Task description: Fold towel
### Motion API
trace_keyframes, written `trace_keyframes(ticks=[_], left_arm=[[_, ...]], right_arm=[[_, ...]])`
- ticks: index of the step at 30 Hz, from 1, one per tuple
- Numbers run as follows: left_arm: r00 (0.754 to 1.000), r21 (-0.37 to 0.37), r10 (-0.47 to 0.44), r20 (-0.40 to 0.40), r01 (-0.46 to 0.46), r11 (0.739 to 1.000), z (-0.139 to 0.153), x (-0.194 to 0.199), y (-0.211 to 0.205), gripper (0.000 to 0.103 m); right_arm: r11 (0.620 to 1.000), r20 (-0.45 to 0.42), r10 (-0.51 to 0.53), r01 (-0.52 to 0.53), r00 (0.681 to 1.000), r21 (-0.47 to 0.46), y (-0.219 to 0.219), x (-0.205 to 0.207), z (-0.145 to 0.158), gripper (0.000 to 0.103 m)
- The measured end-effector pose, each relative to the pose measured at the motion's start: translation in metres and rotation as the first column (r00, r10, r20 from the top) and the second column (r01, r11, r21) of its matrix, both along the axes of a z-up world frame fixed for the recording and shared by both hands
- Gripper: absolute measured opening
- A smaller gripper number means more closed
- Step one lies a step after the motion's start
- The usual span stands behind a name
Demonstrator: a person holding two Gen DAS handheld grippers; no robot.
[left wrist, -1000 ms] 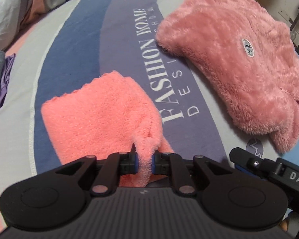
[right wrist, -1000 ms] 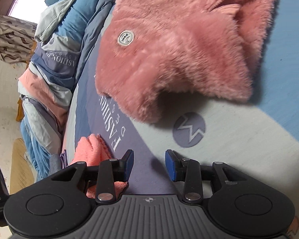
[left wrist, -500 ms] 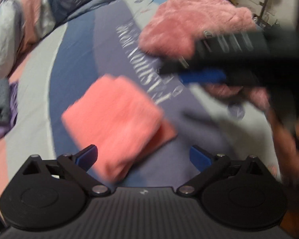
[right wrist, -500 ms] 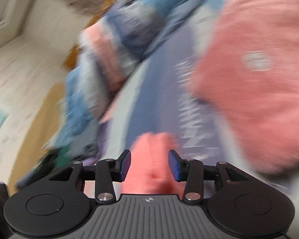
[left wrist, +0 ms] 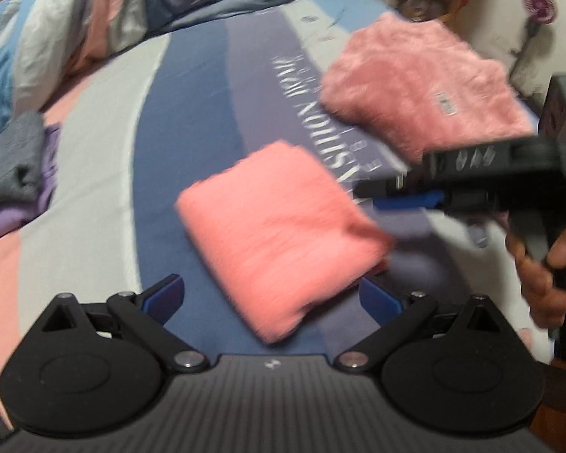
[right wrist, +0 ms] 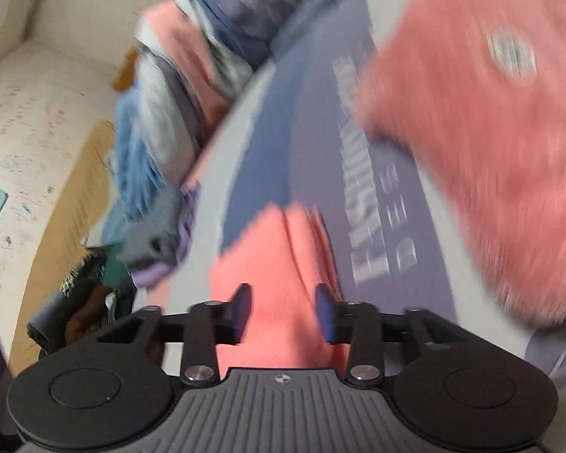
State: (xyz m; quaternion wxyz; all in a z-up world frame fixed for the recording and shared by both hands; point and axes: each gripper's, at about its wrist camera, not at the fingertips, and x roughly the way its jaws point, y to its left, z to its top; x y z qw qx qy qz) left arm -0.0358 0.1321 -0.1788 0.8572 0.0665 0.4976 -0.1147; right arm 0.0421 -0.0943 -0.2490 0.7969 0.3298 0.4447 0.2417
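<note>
A folded coral towel (left wrist: 279,226) lies on the striped bed sheet (left wrist: 192,120), just beside a fluffy pink garment (left wrist: 419,87). The left claw (left wrist: 271,298), just opened wide, hangs released above it; the right claw (right wrist: 283,311), half-spread, grasps nothing.

I am working in a home bedroom. The surface is a bed with a printed striped bedsheet (left wrist: 192,120). A bunched duvet (left wrist: 94,19) lies at its far edge. A fluffy pink garment (left wrist: 415,87) and loose folded clothes (left wrist: 15,166) rest on it.
</note>
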Motion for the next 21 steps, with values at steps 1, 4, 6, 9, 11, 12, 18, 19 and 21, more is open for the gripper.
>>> trace_keyframes(ticks=[1, 4, 6, 9, 11, 12, 18, 19, 21], left_arm=[[1.0, -0.004, -0.017, -0.004, 0.017, 1.0, -0.001, 0.002, -0.001, 0.102], [0.999, -0.012, -0.049, -0.023, 0.048, 0.999, -0.006, 0.006, -0.006, 0.102], [0.998, -0.016, -0.057, -0.036, 0.056, 0.998, -0.008, 0.005, -0.008, 0.102], [0.996, 0.0, -0.066, -0.054, 0.066, 0.998, -0.013, 0.005, -0.011, 0.102], [0.996, 0.008, -0.062, -0.061, 0.062, 0.998, -0.018, 0.006, -0.011, 0.102], [0.997, 0.008, -0.053, -0.064, 0.054, 0.999, -0.019, 0.006, -0.009, 0.102], [0.996, -0.025, 0.033, -0.088, -0.035, 0.999, -0.021, 0.007, 0.011, 0.103], [0.995, -0.038, 0.052, -0.09, -0.056, 0.998, -0.021, 0.008, 0.016, 0.103], [0.991, -0.077, 0.099, -0.095, -0.106, 0.991, -0.02, 0.009, 0.026, 0.103]], right_arm=[[1.0, 0.028, 0.012, -0.012, 1.0, -0.004, 0.001, 0.002, 0.007, 0.042], [0.991, 0.105, 0.123, -0.117, 0.987, -0.065, 0.02, 0.022, 0.021, 0.044], [0.972, 0.145, 0.216, -0.198, 0.966, -0.129, 0.043, 0.035, 0.018, 0.045], [0.942, 0.098, 0.296, -0.274, 0.95, -0.192, 0.076, 0.061, -0.01, 0.045], [0.917, 0.013, 0.316, -0.302, 0.949, -0.26, 0.088, 0.072, -0.034, 0.033], [0.924, 0.01, 0.307, -0.295, 0.952, -0.242, 0.086, 0.074, -0.039, 0.031], [0.974, 0.061, 0.216, -0.211, 0.974, -0.076, 0.045, 0.068, -0.02, 0.052], [0.977, 0.077, 0.204, -0.198, 0.976, -0.086, 0.037, 0.062, -0.013, 0.057], [0.975, 0.087, 0.191, -0.179, 0.978, -0.129, 0.023, 0.051, -0.007, 0.067]])
